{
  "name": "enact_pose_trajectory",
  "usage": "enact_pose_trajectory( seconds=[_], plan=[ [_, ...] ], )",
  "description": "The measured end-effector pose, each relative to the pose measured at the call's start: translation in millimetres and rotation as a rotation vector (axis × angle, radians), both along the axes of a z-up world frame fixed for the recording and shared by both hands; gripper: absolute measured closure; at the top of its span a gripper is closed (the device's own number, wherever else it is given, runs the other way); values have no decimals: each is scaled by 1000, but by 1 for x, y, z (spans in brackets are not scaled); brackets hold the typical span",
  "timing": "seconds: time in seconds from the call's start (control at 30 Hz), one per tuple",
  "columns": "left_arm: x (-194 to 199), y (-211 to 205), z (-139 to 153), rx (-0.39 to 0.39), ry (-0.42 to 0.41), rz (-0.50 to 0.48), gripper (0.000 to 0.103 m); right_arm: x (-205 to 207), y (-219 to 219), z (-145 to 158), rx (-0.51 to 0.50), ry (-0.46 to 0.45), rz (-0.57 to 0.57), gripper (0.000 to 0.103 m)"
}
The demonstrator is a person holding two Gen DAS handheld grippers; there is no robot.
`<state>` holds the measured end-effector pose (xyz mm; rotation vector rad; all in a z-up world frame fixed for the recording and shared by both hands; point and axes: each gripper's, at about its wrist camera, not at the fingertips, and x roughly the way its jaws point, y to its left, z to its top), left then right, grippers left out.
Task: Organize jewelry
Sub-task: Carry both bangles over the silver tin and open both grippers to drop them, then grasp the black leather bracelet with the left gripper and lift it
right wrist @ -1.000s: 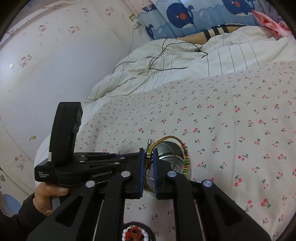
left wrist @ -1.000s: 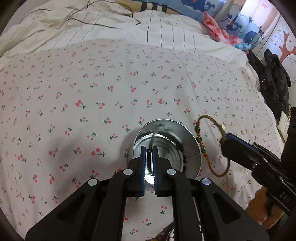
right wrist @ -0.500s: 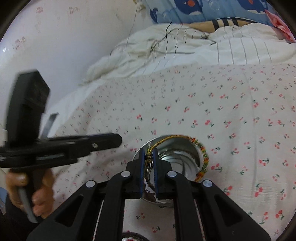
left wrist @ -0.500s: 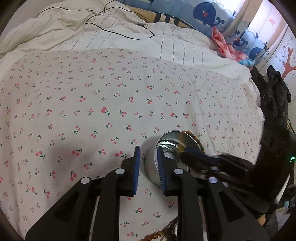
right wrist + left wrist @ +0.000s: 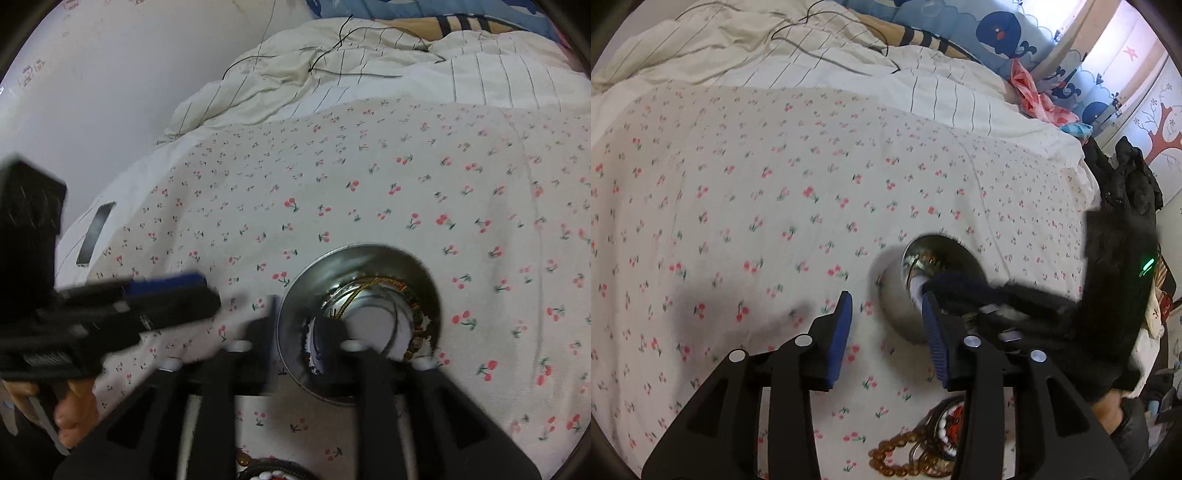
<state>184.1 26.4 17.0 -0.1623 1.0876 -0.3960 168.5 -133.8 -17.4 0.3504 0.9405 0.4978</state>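
A gold braided cord bracelet (image 5: 373, 286) lies in a round shiny metal bowl (image 5: 424, 273) at lower centre on the cherry-print bedsheet (image 5: 369, 184), as both the left hand-held gripper (image 5: 886, 325) and right hand-held gripper (image 5: 303, 332) are opening, empty.

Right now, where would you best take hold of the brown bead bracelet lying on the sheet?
Probably the brown bead bracelet is best pinched across its strand on the open left side, from above: it lies flat, and other jewelry crowds its right.
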Motion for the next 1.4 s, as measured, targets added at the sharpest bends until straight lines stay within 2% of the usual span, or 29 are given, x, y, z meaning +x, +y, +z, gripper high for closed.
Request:
enact_pose_trajectory(
  seconds=[0.07,0.13,0.17,0.3,0.33,0.47,0.53,0.63,0.73,0.87,0.93,1.03,1.07,1.1,1.17,1.27,1.4],
  plan=[
    [-7,7,-6,-7,15,3,62,-9,-13,12,-3,-24,-29,59],
    [-19,11,-15,-13,34,-10,60,-30,-29,24,-64,-51,-81,50],
    [-24,11,-19,-10,40,-20,59,-41,-34,26,-93,-49,-89,50],
    [-47,2,-27,-5,42,-63,58,-99,-32,15,-256,-16,-68,50],
    [-51,0,-27,-11,38,-73,58,-110,-30,11,-271,-10,-62,50],
    [-69,-4,-30,-10,29,-88,51,-142,-27,-12,-262,35,-42,52],
    [-74,-3,-35,-7,39,-82,50,-145,-21,-18,-294,38,-27,57],
    [-75,-4,-38,-7,40,-98,50,-146,-16,-21,-281,38,8,60],
    [-74,-7,-48,-141,97,-122,50,-142,-18,-22,-287,54,-5,60],
    [-74,-32,-58,-99,101,-177,50,-140,-27,-18,-265,50,-38,60],
    [-75,-39,-62,-114,121,-199,51,-141,-31,-16,-251,47,-49,59],
    [-74,-39,-66,-139,144,-192,58,-141,-37,-13,-230,43,-63,56],
    [-72,-38,-67,-154,163,-191,66,-141,-38,-12,-225,42,-66,55],
    [-71,-36,-70,-157,184,-190,69,-142,-40,-11,-218,41,-71,55],
    [-71,-35,-74,-120,183,-177,69,-141,-44,-11,-204,43,-80,55],
    [-69,-35,-76,-128,199,-173,69,-142,-46,-11,-193,48,-83,55],
    [-69,-30,-75,-194,233,-186,80,-142,-48,-11,-186,53,-86,55]
  ],
)
